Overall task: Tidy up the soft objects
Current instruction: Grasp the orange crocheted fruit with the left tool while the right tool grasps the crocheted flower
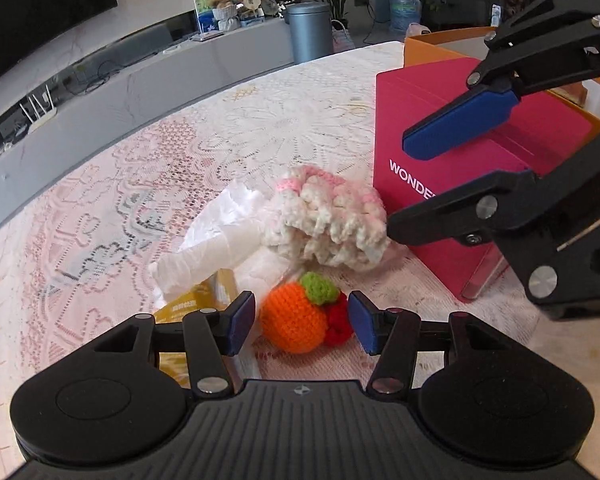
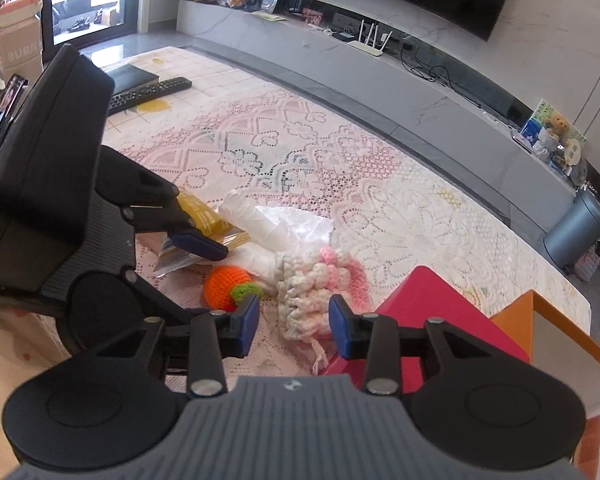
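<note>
An orange crocheted fruit (image 1: 294, 322) with a green top and a red bit lies on the lace tablecloth. My left gripper (image 1: 302, 325) hovers over it, open, its blue pads either side of the fruit but apart from it. A white and pink crocheted piece (image 1: 328, 220) lies just beyond, against a magenta box (image 1: 420, 148). My right gripper (image 2: 295, 325) is open above that crocheted piece (image 2: 320, 284), its pads not pressing it. In the left wrist view the right gripper (image 1: 398, 186) reaches in from the right, its lower fingertip beside the piece.
A crumpled white plastic bag (image 1: 216, 236) and a yellow packet (image 1: 196, 304) lie left of the fruit. An orange box (image 1: 440, 46) stands behind the magenta one. A remote control (image 2: 152, 90) and a black book (image 2: 134, 76) sit at the table's far end.
</note>
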`<control>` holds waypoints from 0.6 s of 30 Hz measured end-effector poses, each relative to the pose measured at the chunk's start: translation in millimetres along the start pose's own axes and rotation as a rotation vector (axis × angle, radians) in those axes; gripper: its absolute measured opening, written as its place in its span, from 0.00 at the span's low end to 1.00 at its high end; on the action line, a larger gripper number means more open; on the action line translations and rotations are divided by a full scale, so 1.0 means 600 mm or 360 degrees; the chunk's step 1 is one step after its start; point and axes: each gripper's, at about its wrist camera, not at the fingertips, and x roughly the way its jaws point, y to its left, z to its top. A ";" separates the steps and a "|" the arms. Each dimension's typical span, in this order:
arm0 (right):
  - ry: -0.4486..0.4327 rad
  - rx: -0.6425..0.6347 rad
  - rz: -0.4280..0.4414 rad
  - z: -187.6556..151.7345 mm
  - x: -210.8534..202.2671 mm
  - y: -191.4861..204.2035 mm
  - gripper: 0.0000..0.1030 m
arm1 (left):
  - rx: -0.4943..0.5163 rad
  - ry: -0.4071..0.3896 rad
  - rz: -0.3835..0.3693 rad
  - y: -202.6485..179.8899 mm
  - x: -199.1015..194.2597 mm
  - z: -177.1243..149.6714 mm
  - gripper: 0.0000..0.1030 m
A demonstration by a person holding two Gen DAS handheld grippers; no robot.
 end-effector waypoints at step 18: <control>0.0192 -0.0415 0.0084 0.050 0.070 0.004 0.47 | -0.0213 -0.0206 0.0088 0.002 -0.081 -0.018 0.56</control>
